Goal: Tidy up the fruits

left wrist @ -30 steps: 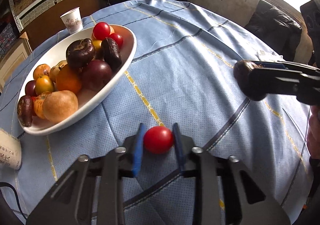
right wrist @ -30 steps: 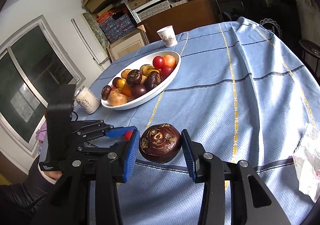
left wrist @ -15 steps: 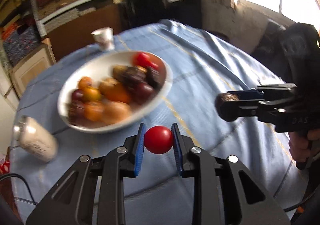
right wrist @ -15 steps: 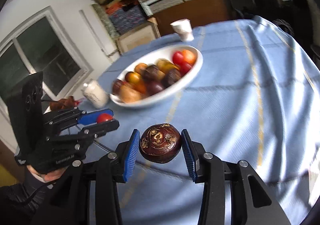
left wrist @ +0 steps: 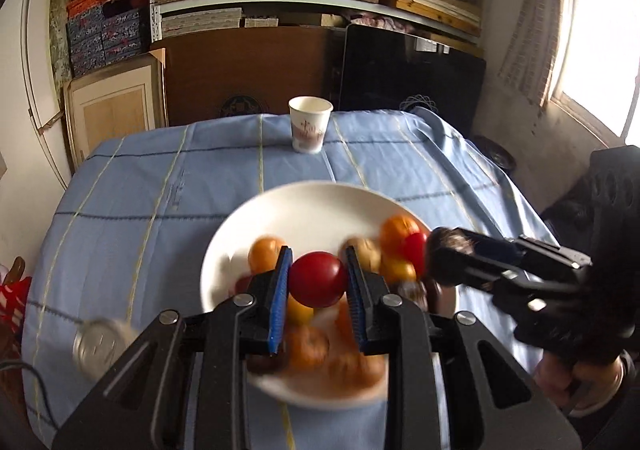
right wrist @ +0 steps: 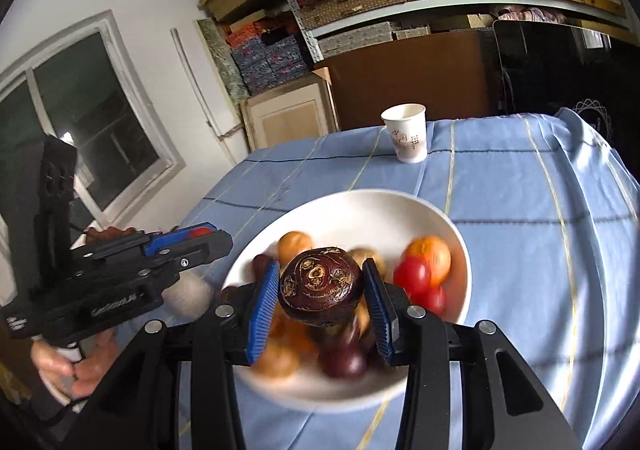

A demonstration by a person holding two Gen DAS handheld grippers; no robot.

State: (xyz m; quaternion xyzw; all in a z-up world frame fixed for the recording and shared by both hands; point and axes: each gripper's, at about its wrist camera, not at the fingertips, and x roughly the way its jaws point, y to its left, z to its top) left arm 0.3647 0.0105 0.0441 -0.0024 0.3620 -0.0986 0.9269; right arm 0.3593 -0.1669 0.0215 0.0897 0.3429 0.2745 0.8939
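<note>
My left gripper [left wrist: 318, 282] is shut on a small red tomato [left wrist: 318, 280] and hangs above the white oval bowl [left wrist: 304, 205], which holds several orange, red and dark fruits. My right gripper [right wrist: 322, 290] is shut on a dark brown round fruit [right wrist: 320, 284] with pale scars and also hovers over the bowl [right wrist: 372, 209]. In the left wrist view the right gripper [left wrist: 444, 262] comes in from the right with the dark fruit [left wrist: 444, 246] above the bowl's right side. In the right wrist view the left gripper [right wrist: 200, 236] is at the bowl's left with the tomato [right wrist: 199, 232].
A paper cup [left wrist: 309, 129] stands at the far edge of the blue cloth-covered table [left wrist: 140, 189]. A blurred can or jar [left wrist: 102, 346] lies left of the bowl. Shelves of boxes and a dark panel stand behind the table. A hand [right wrist: 76, 366] grips the left tool.
Both grippers have risen off the cloth with their fruits and travelled to the bowl, now hovering over it. The left one has rolled so the bowl sits straight ahead.
</note>
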